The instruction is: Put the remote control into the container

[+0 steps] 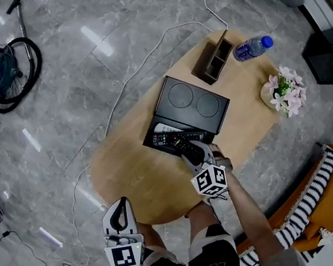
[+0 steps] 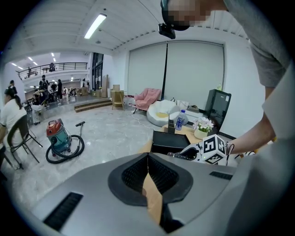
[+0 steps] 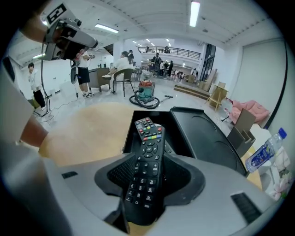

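No legible txt anywhere. Remote control [image 3: 146, 179] key marks too small to read; water bottle [image 3: 265, 152] label blurred; marker cube [image 1: 210, 180]: b/w squares only.

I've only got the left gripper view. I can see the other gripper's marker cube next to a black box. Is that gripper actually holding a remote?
Observer: Yes. The right gripper view shows the right gripper shut on a long black plastic remote control, buttons facing up.
Operator: Is it over the box?
Observer: Its far end reaches over the open black rectangular container, and it has not been let go.
Operator: Anything already inside?
Observer: A second black remote with coloured buttons lies in the container.
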Available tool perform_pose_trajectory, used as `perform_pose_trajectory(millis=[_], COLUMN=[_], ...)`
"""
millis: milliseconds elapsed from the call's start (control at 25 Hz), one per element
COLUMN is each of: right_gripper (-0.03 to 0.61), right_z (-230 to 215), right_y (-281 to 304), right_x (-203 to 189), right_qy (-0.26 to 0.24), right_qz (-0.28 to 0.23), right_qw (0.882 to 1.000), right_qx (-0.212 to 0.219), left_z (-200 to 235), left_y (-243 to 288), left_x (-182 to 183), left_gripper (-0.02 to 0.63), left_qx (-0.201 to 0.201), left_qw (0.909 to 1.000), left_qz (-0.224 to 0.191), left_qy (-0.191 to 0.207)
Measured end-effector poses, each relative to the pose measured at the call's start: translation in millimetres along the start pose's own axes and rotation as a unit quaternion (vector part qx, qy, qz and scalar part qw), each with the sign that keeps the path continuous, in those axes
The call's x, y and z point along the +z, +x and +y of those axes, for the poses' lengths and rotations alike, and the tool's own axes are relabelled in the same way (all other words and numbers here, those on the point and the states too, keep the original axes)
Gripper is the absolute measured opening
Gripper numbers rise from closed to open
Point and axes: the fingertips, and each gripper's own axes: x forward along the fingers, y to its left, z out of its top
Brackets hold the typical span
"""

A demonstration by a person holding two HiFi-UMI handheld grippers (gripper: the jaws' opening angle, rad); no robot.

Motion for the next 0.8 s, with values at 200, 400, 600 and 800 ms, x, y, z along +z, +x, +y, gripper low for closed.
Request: perform_pose_trajectory(millis=[200, 400, 600, 800], right_gripper=[0.192, 0.192, 0.192, 0.192], right_z=[-1, -2, 2, 3], right_y=[7, 11, 11, 10], right_x=[-3, -5, -8, -11], right_qy=[-0.025, -0.043, -0.069, -0.084], right_qz=[-0.003, 0.002, 0.018, 0.04], right_qw=[1.0, 0.999, 0.997, 0.995], right_qx=[-0.016, -0.027, -0.027, -0.031], left_z=[1, 3, -2, -1], left_y=[1, 3, 5, 6], left_x=[-1, -7, -8, -8], left_gripper=[0.009, 0.009, 0.008, 0.008], left_qx=[0.001, -0.002, -0.008, -0.018], left_qw=[1.0, 0.9999, 0.9999, 0.9998], left_qz=[0.003, 0.009, 0.011, 0.011], left_qy=[-0.002, 0.006, 0.0, 0.006])
